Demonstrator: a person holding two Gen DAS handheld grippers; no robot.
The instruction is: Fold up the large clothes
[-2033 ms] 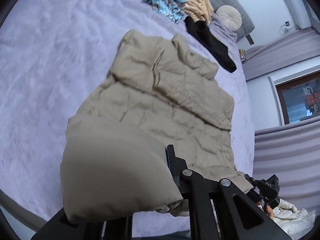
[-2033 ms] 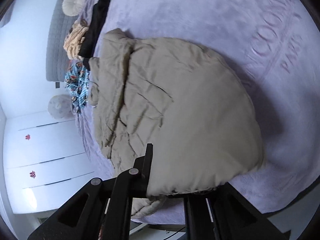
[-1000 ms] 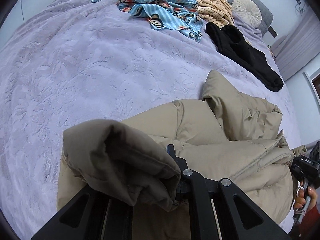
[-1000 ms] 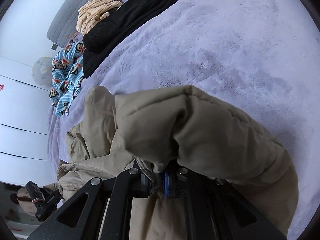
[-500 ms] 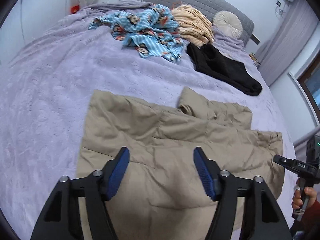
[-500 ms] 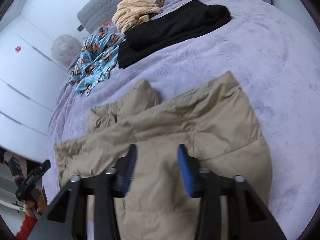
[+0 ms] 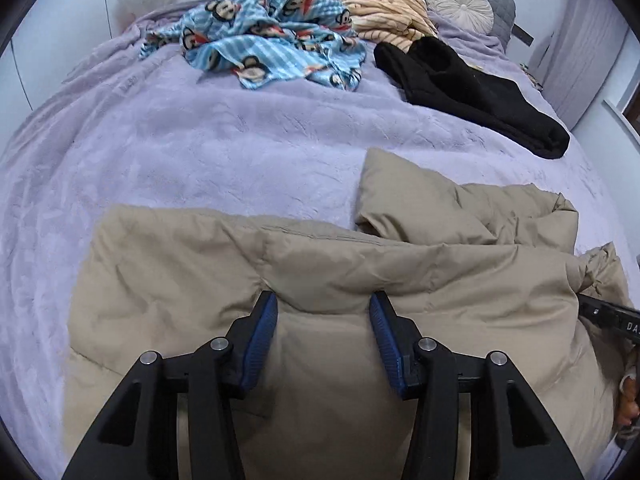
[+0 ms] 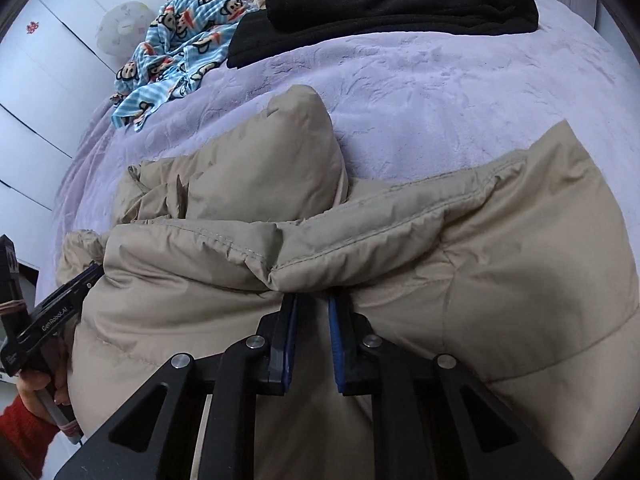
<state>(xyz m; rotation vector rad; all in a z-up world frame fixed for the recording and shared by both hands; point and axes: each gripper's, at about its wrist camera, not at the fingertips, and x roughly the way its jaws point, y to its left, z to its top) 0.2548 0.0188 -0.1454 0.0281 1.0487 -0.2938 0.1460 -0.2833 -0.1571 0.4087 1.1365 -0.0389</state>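
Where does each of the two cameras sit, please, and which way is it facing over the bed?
Left wrist: on the left gripper, angled down at the beige padded jacket, headboard beyond; its blue pads stand apart; the other gripper shows at right.
Right wrist: on the right gripper, angled down over the jacket's folded hem; jaws closing, no fabric visibly clamped; a red-sleeved hand shows at left.
Shared: jacket, monkey-print cloth, black garment, purple blanket.

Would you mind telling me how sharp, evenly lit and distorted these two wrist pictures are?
Left wrist view: sharp, with soft even light and no glare; the fisheye bulges the purple bedspread and darkens the corners. Right wrist view: the tan jacket is crisp down to its seams, the black garment loses detail in shadow, and the edges curve strongly.
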